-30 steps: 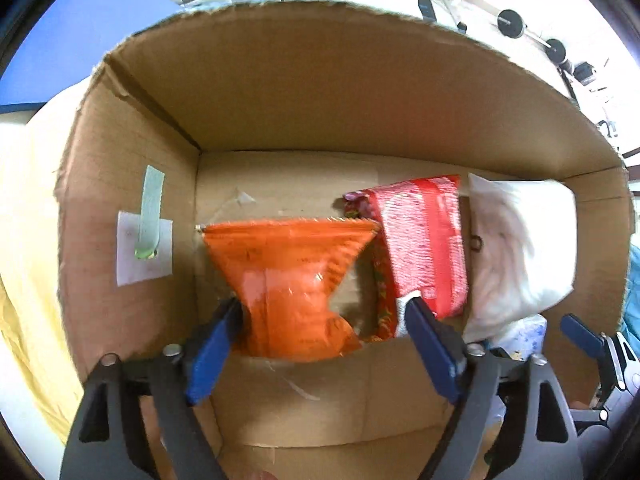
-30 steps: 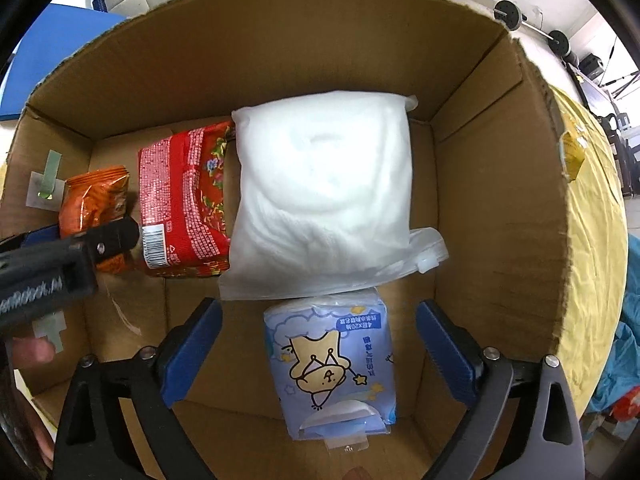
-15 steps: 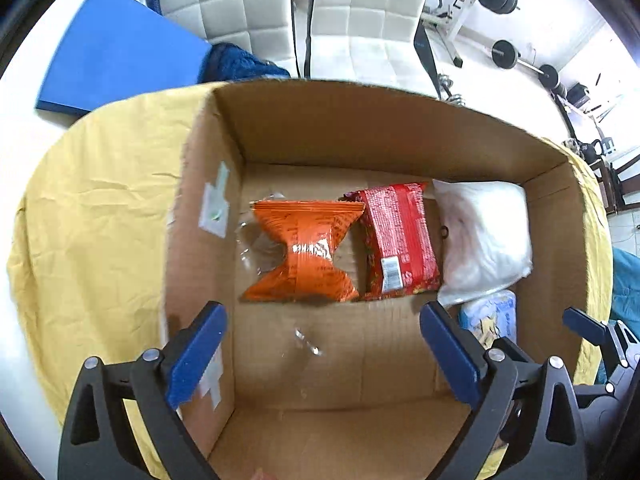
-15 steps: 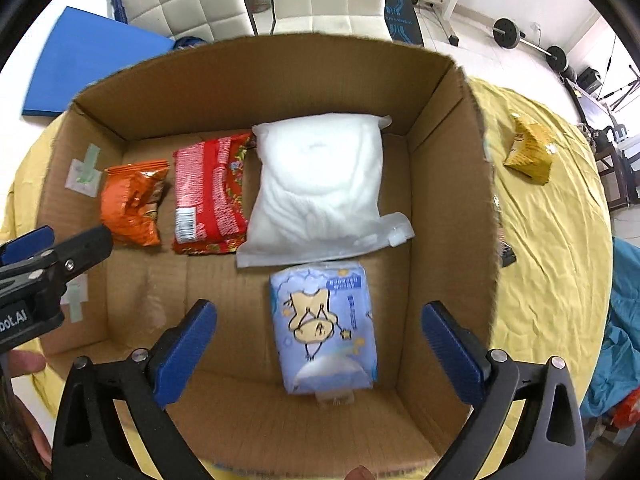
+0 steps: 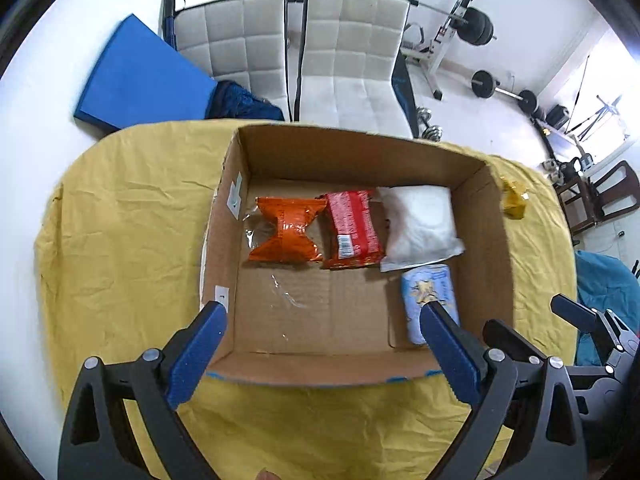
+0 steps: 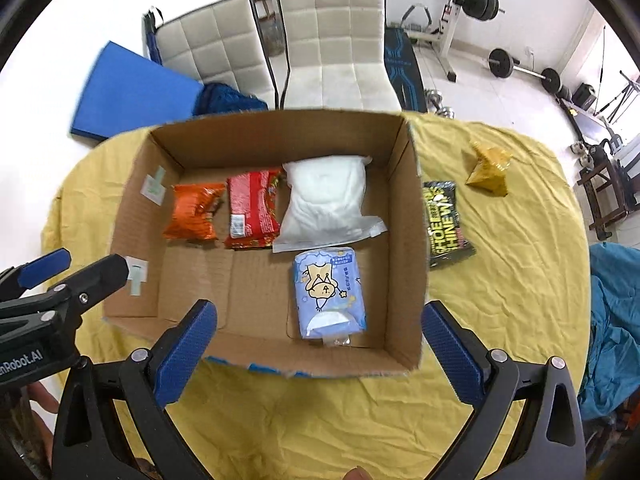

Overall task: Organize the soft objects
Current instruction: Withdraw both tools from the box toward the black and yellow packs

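The left tool (image 5: pixel 322 316) is wide open and empty above the cardboard box (image 6: pixel 416 240). Inside, left to right: orange packet (image 6: pixel 194 216), red packet (image 6: pixel 252 210), white pouch (image 6: pixel 326 202), with a blue tissue pack (image 6: pixel 330 292) nearer. The right tool (image 6: pixel 320 316) is likewise spread and empty. Outside the box's right wall, a black packet (image 6: pixel 444 222) and yellow packet (image 6: pixel 490 168) lie on the yellow-covered desk (image 6: pixel 500 300).

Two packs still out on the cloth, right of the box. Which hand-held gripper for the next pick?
Right, probably. The right hand-held gripper is open, empty, on the box's right side, and its view shows both the black pack and yellow pack. The left hand-held gripper, also open, sits further left.
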A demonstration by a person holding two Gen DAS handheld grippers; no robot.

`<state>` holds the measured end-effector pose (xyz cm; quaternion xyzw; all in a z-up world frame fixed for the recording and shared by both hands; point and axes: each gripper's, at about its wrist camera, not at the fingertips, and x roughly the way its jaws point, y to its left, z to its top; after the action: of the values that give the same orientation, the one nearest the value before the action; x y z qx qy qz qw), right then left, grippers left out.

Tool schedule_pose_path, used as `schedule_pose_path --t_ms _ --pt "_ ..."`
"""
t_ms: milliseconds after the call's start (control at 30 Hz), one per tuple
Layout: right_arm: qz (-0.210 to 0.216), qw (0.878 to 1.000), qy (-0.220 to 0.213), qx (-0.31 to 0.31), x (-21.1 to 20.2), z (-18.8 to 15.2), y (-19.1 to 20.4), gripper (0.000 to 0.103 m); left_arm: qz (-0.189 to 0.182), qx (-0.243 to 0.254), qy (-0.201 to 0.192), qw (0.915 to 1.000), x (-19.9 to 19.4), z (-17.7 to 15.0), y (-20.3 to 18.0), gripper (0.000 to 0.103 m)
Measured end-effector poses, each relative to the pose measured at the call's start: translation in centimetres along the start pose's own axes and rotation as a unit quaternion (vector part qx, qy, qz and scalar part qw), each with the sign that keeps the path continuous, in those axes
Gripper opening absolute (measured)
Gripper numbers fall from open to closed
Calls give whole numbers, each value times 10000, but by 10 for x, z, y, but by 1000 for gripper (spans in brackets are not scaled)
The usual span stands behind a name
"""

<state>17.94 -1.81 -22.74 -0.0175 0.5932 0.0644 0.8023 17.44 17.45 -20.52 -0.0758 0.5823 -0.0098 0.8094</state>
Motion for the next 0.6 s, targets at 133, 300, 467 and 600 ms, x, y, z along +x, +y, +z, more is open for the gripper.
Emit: schedule_pose_path --t_ms 133,300,467,600 --pt "72 9999 -142 -4 -27 -8 -5 103 -19 16 -134 9999 -17 -7 -7 99" --pt "196 9997 -166 -19 -43 -14 -12 103 -33 -5 -223 9997 -37 -12 -13 99" --pt "363 9992 -163 69 -51 -16 -32 103 99 26 -271 9996 -43 -14 -28 99" --pt "416 9987 -149 266 -53 -16 -66 103 194 69 -132 9997 -38 -12 -50 99"
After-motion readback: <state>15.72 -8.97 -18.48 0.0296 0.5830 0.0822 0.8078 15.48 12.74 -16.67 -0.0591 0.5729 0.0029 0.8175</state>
